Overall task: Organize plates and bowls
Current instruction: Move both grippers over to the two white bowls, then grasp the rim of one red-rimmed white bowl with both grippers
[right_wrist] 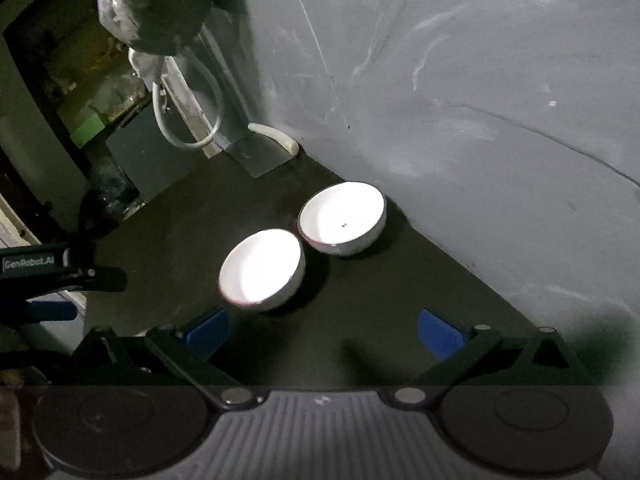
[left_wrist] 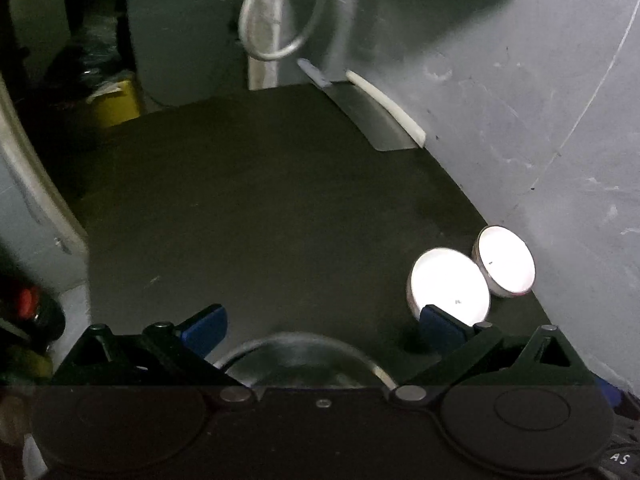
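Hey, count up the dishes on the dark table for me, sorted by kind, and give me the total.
White bowls: 2, the near one and the far one, side by side by the wall.
Metal dish: 1, just below the left tongs.
Total: 3

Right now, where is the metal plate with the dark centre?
In the left wrist view, the metal plate lies on the dark table, close under the open left gripper; the nearer white bowl sits to its right.

Both black grippers carry 2 blue-padded fingers (left_wrist: pixel 206 330) and silver screws.
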Tool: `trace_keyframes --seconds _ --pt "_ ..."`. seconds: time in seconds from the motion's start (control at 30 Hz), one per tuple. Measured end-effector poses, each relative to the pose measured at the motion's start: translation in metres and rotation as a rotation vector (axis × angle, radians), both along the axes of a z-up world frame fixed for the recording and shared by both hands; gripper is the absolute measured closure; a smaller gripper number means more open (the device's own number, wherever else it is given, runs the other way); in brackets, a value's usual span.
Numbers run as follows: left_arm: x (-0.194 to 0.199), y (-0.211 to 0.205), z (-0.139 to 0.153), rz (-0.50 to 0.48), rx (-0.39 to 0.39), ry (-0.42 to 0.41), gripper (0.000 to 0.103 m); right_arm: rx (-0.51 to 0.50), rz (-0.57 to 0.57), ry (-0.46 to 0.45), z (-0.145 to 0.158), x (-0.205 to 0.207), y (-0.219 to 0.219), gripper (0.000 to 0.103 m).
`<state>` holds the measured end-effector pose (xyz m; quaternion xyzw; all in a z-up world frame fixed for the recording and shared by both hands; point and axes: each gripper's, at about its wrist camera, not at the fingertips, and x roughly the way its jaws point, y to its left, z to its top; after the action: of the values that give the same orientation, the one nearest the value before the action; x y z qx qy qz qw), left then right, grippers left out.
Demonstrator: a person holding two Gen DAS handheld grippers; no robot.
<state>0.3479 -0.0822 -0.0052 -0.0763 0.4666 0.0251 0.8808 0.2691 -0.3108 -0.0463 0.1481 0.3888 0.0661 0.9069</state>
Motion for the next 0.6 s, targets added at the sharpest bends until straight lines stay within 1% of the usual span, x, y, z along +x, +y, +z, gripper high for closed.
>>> trace_keyframes --seconds 0.1,0.23,0.27,0.37,0.43,0.5,0.6 --pt "0.022 -0.002 -0.015 0.008 0.011 0.006 0.001 -0.040 -0.013 0.048 -0.009 0.026 0.006 0.000" --pt "0.045 -0.004 -0.032 0.040 0.012 0.044 0.001 -0.046 -0.037 0.048 -0.021 0.045 0.013 0.001" --pt "0.051 -0.005 -0.035 0.032 0.003 0.054 0.001 -0.033 -0.037 0.058 -0.024 0.050 0.014 0.001" --pt "0.065 -0.012 -0.040 -0.026 -0.019 0.056 0.001 0.000 -0.040 0.056 -0.030 0.059 0.015 0.008" --pt "0.070 -0.020 -0.042 -0.065 -0.009 0.054 0.001 0.009 -0.040 0.057 -0.034 0.063 0.015 0.014" --pt "0.076 -0.027 -0.047 -0.096 0.007 0.060 0.001 0.022 -0.037 0.075 -0.039 0.067 0.015 0.018" --pt "0.081 -0.035 -0.053 -0.128 0.013 0.071 0.002 0.050 -0.025 0.096 -0.044 0.072 0.015 0.022"
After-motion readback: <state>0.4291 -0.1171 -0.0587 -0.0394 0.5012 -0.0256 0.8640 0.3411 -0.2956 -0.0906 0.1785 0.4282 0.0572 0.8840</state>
